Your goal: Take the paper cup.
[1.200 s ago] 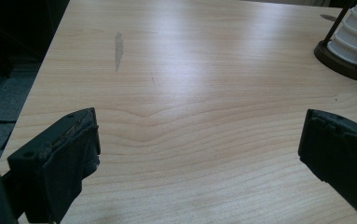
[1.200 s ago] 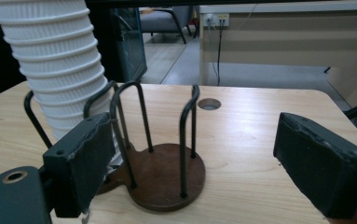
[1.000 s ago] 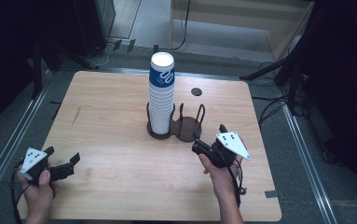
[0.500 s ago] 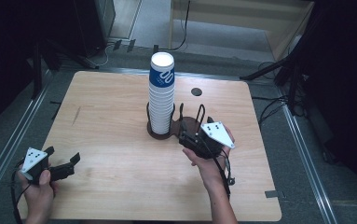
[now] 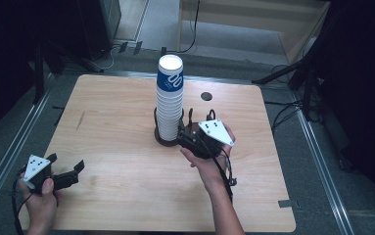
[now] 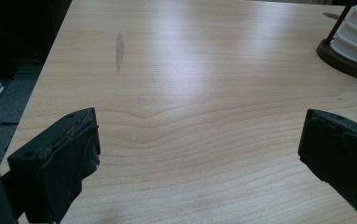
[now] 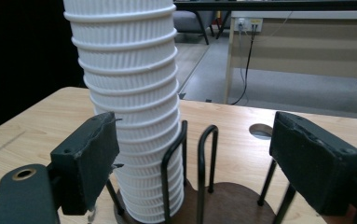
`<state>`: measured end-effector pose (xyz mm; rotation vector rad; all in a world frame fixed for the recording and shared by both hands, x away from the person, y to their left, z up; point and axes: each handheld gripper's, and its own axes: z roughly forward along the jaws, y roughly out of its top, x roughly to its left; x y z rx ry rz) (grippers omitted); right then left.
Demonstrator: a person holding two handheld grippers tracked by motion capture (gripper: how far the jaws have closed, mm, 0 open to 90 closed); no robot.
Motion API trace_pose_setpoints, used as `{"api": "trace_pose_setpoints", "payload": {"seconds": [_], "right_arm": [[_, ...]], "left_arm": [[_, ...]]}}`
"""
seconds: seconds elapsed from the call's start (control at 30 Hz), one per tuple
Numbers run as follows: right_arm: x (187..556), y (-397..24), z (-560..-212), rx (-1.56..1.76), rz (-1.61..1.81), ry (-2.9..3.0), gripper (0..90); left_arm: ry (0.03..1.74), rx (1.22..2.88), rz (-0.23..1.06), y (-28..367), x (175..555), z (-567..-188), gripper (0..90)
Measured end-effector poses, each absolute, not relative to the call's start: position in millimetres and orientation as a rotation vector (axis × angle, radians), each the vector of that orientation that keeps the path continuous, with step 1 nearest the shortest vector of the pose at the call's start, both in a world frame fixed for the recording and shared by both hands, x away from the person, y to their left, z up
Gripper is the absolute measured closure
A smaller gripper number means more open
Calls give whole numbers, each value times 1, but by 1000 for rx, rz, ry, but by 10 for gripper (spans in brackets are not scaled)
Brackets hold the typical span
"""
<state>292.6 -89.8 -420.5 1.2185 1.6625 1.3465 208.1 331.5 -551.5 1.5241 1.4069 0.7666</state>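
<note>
My right gripper (image 5: 184, 138), jaws apart and just closing with nothing clamped, sat beside the cup stack (image 5: 169, 100) in its wire holder (image 7: 199, 168); the top cup's blue band (image 5: 170, 82) bore unreadable white marks. My left gripper (image 5: 72, 169) rested open at the table (image 5: 116, 147) corner.

The left gripper (image 5: 65, 174) is a black block topped by a pale grey three-cornered plate with small dark dots at its corners; a thin black cable trails off toward 6 o'clock. The right gripper (image 5: 184, 138) wears the same grey plate, and its black cable runs along the bare forearm toward 5 o'clock. No sleeves are worn. In the gripper views the jaws are matt black slabs with scuffed, frayed pads, small screw holes, and a brass-ringed hole at 7 o'clock.
</note>
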Motion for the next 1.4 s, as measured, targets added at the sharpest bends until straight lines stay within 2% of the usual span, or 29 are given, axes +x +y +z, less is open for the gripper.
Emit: {"api": "trace_pose_setpoints", "payload": {"seconds": [1.03,1.4], "right_arm": [[332,-40,-380,1167,1423,1626,144],[343,-32,-376,1161,1402,1629,137]], "left_arm": [[1413,1510,754,334,208,-552,0],[1420,1497,748,335,208,-552,0]]}}
